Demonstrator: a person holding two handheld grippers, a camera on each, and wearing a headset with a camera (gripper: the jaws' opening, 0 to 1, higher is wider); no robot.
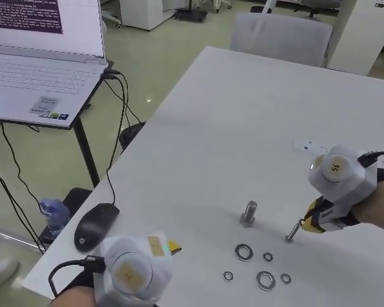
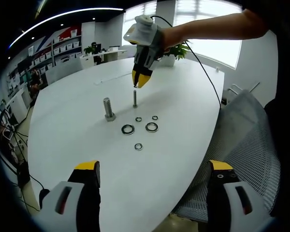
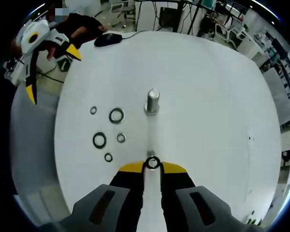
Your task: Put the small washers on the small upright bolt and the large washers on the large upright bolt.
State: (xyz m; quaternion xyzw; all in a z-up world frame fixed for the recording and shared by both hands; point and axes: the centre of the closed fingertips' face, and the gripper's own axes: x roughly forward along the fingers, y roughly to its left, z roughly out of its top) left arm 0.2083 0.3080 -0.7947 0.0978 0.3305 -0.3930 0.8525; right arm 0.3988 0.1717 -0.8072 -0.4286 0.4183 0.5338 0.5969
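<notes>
On the white bench, the right tool is clenched on a washer right at the top of the small bolt.
The left tool hangs released at the bench's near edge, jaws wide apart and holding nothing, well apart from the parts. The large bolt stands upright near the small one. Five loose washers, two large and three small, lie flat in a cluster near the bolts.
</notes>
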